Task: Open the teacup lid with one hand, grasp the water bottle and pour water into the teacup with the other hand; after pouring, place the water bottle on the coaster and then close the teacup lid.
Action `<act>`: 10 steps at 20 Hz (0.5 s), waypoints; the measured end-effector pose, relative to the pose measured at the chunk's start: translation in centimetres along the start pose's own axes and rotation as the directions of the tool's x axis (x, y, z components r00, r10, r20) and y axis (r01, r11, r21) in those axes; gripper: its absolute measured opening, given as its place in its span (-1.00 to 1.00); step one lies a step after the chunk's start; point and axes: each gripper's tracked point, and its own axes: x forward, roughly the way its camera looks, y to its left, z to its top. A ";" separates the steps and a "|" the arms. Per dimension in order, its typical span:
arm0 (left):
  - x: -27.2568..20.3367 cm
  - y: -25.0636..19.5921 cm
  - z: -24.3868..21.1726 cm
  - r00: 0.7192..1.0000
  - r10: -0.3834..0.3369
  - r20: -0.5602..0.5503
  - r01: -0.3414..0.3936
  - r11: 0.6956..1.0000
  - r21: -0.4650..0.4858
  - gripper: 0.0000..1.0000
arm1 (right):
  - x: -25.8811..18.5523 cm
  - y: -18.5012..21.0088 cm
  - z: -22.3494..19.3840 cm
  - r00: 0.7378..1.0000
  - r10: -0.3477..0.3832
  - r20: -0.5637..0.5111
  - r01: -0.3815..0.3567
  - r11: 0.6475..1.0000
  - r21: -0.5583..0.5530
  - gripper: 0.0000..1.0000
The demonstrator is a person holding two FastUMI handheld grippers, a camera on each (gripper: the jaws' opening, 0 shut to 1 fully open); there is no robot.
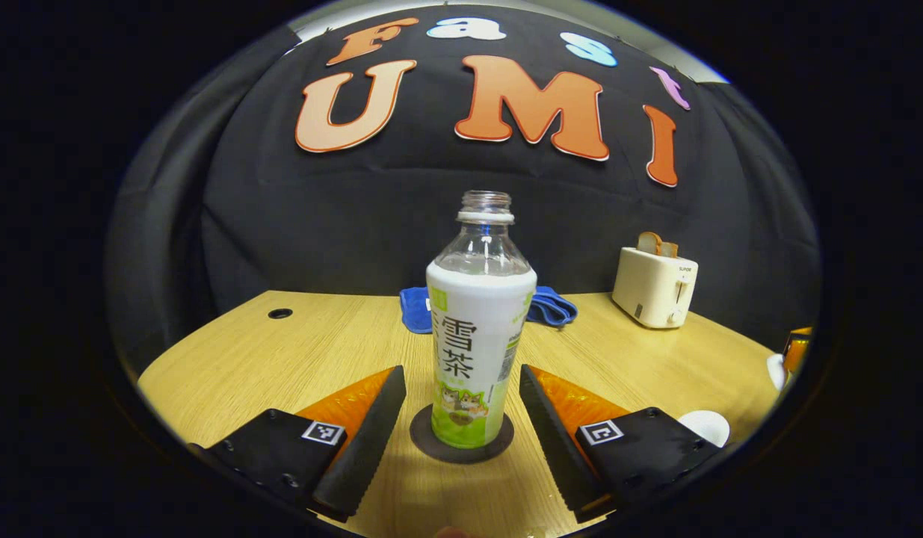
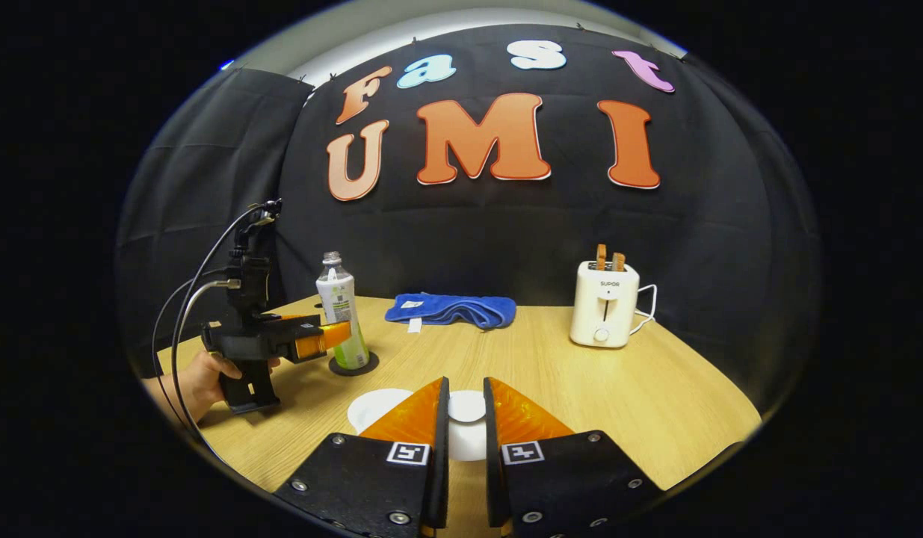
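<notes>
— What sort of place are we in?
— A staged recording booth: we see black cloth (image 2: 461, 239) hung behind a wooden table (image 2: 655, 403), with a toaster (image 2: 604, 304) far right.

Left gripper view: white rounded object (image 1: 705, 426) partly behind right finger, identity indeterminate. Orange-and-white item (image 1: 791, 357) cut off at right edge.
Right gripper view: teacup lid (image 2: 466, 409) mostly hidden between right claw (image 2: 462, 418) fingers; contact indeterminate. Coaster (image 2: 354, 367) partly covered by water bottle (image 2: 340, 306). Left claw (image 2: 332, 334) far finger hidden.
</notes>
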 end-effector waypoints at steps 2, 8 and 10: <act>-1.1 -0.2 0.7 1.000 0.000 0.030 -0.001 1.000 0.022 0.96 | 0.3 0.9 -0.1 1.000 0.021 -0.003 -0.021 1.000 0.005 -0.58; -5.1 -0.1 2.3 0.991 0.030 0.130 -0.041 0.995 0.085 0.96 | 2.3 3.6 -0.9 0.998 0.062 -0.019 -0.062 0.998 0.002 -0.58; -6.1 0.2 2.3 0.989 0.045 0.143 -0.059 0.993 0.102 0.96 | 2.8 4.3 -0.9 0.997 0.069 -0.018 -0.069 0.998 0.007 -0.58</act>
